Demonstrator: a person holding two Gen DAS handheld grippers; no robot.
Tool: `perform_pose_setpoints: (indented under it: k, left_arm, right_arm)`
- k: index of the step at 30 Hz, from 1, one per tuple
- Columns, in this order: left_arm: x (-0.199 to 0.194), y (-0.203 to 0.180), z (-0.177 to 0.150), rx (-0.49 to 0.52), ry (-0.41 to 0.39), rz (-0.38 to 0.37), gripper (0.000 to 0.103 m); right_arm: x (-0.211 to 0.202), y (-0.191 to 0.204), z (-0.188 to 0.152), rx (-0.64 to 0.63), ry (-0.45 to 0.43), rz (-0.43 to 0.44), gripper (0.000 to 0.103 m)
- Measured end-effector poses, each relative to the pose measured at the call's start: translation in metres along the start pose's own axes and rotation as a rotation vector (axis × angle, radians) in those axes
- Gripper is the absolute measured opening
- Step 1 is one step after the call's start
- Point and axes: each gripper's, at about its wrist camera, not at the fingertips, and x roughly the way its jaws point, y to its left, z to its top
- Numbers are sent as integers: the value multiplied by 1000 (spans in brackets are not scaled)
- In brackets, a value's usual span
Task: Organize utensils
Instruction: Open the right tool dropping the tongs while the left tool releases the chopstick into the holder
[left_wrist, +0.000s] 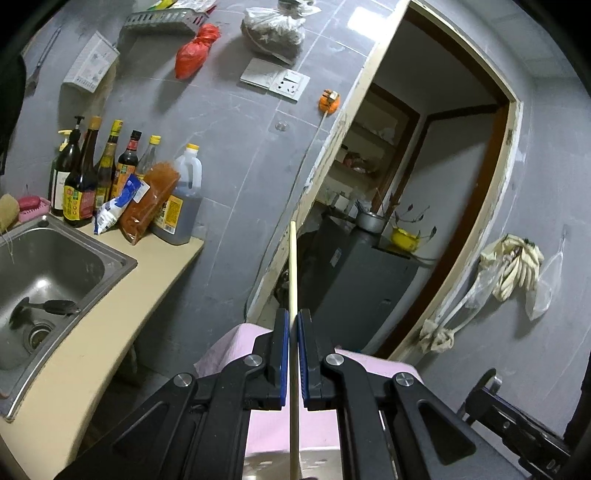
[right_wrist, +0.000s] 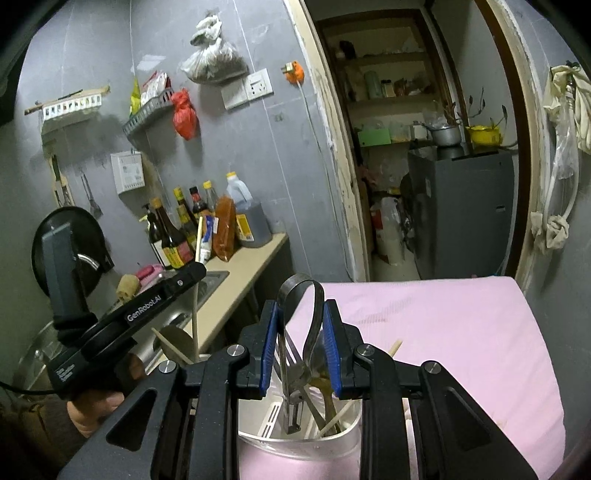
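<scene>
Two claws are held over a pink cloth (right_wrist: 443, 332). Below the right claw (right_wrist: 301, 354) a white holder (right_wrist: 347, 439) is seen; metal tongs (right_wrist: 299, 332) are pinched between its pads. A chopstick (left_wrist: 293, 295) is pinched upright by the left claw (left_wrist: 293, 354).

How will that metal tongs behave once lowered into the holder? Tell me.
The metal tongs, squeezed in the right gripper, will probably spring open when released. They look stiff and smooth, so may slip. The white utensil holder might tip.
</scene>
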Motion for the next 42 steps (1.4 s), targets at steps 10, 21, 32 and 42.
perform_pose_setpoints:
  k: [10, 21, 32, 42]
  left_arm:
    - [-5, 1, -6, 31, 8, 1, 5]
    - [-24, 3, -18, 105, 102, 11, 6]
    - [-59, -10, -23, 94, 134, 13, 43]
    - [-103, -38, -37, 115, 150, 33, 67]
  right_arm:
    - [-1, -4, -9, 3, 11, -8, 22]
    - [-19, -11, -13, 22, 3, -22, 35]
    - [-59, -26, -17, 20, -23, -67, 48]
    - [-102, -40, -21, 4, -55, -92, 70]
